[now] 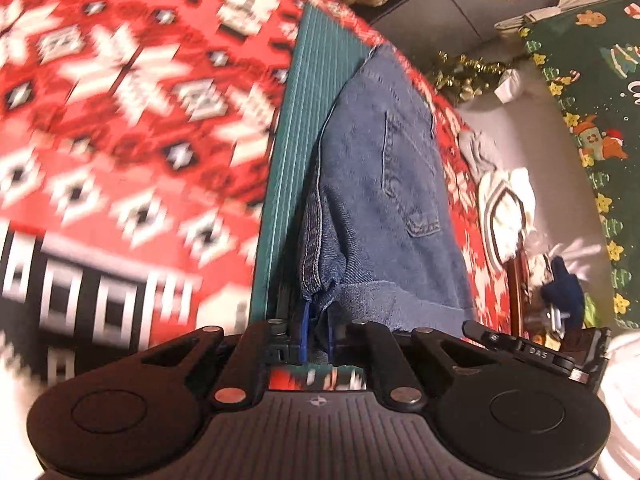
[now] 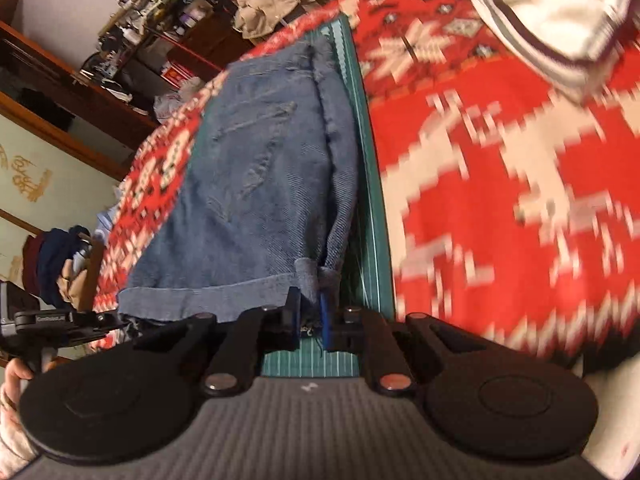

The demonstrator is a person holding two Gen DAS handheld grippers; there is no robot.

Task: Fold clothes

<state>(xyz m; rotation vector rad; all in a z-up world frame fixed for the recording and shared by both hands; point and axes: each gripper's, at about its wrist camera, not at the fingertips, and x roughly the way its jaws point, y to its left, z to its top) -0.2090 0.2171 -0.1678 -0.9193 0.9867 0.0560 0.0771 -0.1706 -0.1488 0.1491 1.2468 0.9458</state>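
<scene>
Only R view shows shelves; both grippers [image 1: 316, 332] [image 2: 310, 320] clamp jeans [image 1: 384, 200].

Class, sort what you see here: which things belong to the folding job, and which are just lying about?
Part of the job:
denim shorts
green mat
left gripper
right gripper

Lying about:
white striped garment
red patterned blanket
gold tinsel

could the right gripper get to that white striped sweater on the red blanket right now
Probably not as things stand. The right gripper is shut on the denim shorts, so it would have to let go first. The white striped sweater lies uncovered across the red blanket.
</scene>
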